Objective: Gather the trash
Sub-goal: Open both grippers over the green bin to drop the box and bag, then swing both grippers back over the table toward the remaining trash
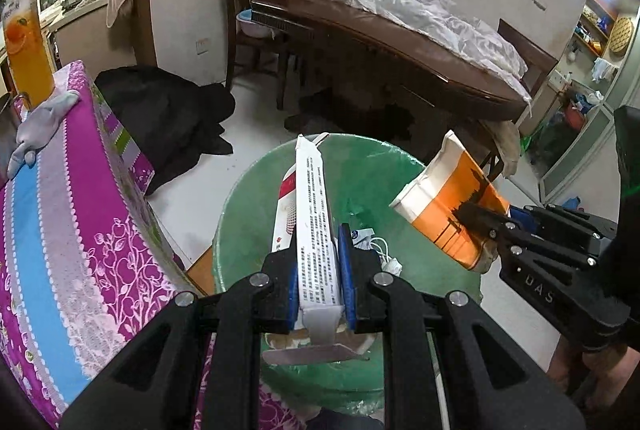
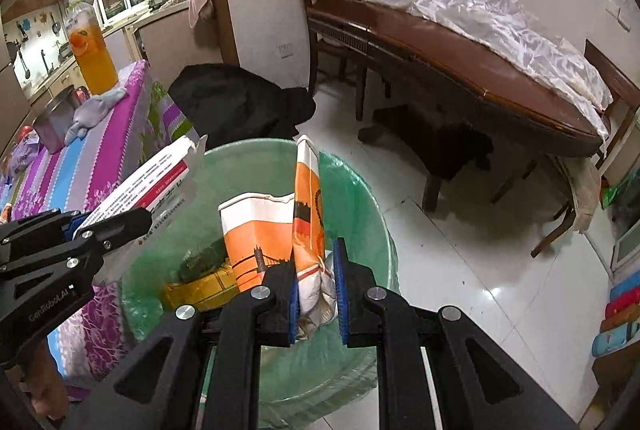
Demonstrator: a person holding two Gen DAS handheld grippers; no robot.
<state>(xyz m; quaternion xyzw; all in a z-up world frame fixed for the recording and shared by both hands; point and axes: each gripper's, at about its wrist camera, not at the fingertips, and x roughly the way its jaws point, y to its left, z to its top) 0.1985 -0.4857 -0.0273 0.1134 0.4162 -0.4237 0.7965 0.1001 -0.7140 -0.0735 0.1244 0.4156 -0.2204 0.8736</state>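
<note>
My left gripper (image 1: 318, 272) is shut on a long white carton with red print (image 1: 316, 214) and holds it over the green-lined trash bin (image 1: 248, 214). My right gripper (image 2: 318, 290) holds a crushed orange and white paper cup (image 2: 276, 230) over the same bin (image 2: 360, 198); its right pad stands a little off the cup. The cup (image 1: 452, 214) and right gripper (image 1: 486, 230) show at the right of the left wrist view. The carton (image 2: 148, 182) and left gripper (image 2: 108, 228) show at the left of the right wrist view. Trash lies in the bin, among it a yellow box (image 2: 200, 290).
A table with a purple striped cloth (image 1: 60, 214) stands left of the bin, bearing an orange drink bottle (image 1: 26, 46) and a grey plush toy (image 1: 44, 118). A dark wooden dining table (image 1: 400, 58) with white plastic sheet stands behind. Black cloth (image 1: 168, 114) lies on the floor.
</note>
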